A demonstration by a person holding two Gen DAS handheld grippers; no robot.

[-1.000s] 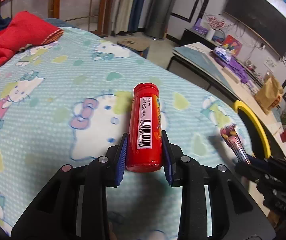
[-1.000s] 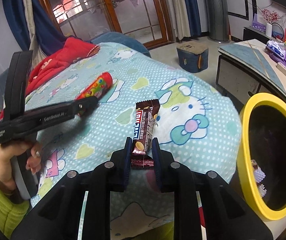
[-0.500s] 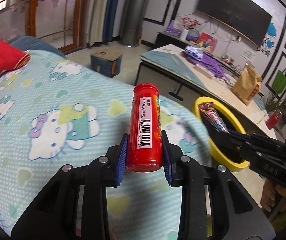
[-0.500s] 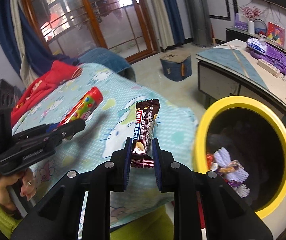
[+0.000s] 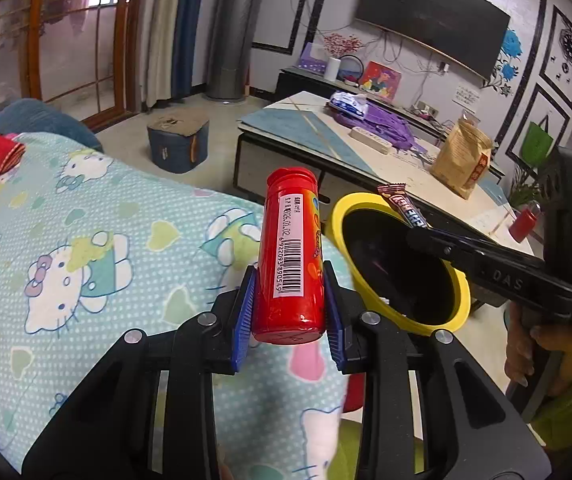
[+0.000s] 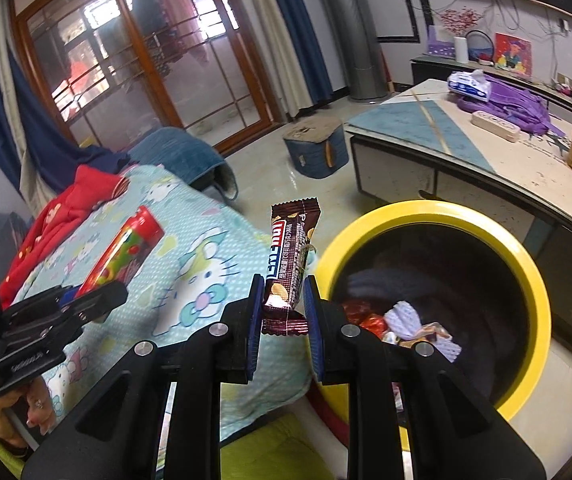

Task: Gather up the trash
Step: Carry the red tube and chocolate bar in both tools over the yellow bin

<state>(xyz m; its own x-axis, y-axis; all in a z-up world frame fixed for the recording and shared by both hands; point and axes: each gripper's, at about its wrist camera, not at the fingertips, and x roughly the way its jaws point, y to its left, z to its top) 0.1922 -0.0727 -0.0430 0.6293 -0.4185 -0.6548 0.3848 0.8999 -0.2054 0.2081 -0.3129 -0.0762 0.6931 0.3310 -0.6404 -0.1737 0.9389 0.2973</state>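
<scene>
Swung off the bed [image 5: 86, 240] toward the yellow bin [image 6: 525, 264] since the earlier frames, both loads carried along. Left gripper [image 5: 289, 312] clamped on the red tube [image 5: 289, 256], long axis pointing forward, bin rim just beyond to its right. Right gripper [image 6: 284, 312] pinching the chocolate bar wrapper [image 6: 289, 264], nearer the bin, probably first to drop.
</scene>
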